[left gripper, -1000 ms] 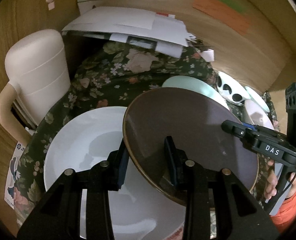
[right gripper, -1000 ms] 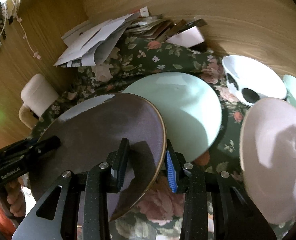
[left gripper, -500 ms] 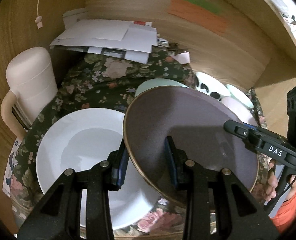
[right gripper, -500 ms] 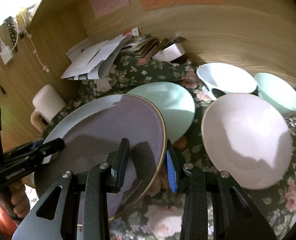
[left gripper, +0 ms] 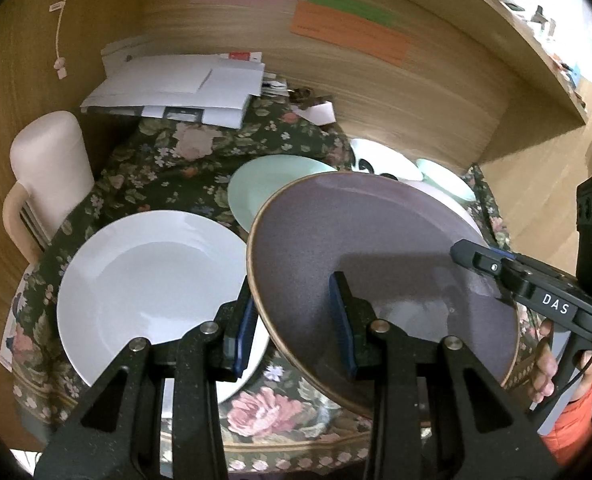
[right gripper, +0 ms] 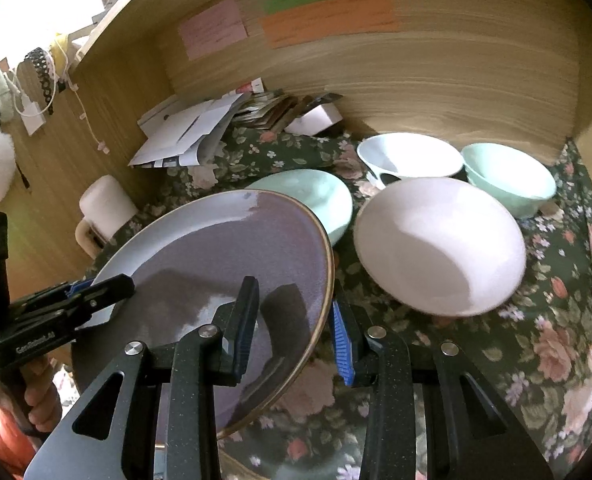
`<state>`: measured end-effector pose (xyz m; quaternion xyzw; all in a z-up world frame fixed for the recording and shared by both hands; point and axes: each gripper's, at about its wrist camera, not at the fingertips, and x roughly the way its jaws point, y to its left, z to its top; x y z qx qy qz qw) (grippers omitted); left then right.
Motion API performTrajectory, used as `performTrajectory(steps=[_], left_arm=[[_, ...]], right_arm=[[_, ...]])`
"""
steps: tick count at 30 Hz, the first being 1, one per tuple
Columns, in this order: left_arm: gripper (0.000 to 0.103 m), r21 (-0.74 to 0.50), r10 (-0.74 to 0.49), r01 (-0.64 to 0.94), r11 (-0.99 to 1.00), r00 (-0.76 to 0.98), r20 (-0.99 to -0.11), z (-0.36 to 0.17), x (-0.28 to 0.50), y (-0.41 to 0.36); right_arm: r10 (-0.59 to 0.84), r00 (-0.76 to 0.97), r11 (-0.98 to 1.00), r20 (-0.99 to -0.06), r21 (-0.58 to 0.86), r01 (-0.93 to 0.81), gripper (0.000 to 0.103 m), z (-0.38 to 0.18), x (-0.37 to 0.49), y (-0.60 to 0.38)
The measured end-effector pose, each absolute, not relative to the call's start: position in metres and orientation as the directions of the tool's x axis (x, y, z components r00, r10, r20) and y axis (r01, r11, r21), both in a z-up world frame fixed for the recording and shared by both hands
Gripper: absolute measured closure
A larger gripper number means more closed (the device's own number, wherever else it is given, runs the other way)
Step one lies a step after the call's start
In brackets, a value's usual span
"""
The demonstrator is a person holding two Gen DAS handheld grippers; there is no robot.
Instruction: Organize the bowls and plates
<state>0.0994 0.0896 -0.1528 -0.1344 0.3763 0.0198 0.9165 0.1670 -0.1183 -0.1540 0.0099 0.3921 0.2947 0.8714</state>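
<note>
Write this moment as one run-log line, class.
held: purple plate | left gripper: shut on rim | right gripper: shut on opposite rim | below: white plate

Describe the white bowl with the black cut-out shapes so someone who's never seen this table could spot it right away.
Start at the wooden back wall behind the floral tablecloth. Against it, two bowls sit side by side: a mint green bowl and this white bowl. Only it has black shapes on its side.
</note>
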Motion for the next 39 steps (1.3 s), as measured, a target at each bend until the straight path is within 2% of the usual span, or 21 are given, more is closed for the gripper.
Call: performTrajectory(steps=[13, 39], left_arm=[[0.068, -0.254, -0.135, -0.083, 0.964, 0.671, -0.729, -0.179, 0.098, 0.062], [0.068, -0.214, -0.131, -0.068, 0.975, 0.601, -0.788, -0.224, 0.132, 0.04]], right_arm=[[0.485, 0.511, 0.856, -0.71, 0.263, -0.446, 0.072, -0.175, 0.153, -0.153], [0.448, 0.449, 0.882, -0.773, 0.299, -0.365, 0.072, -0.225, 0.172, -0.177]])
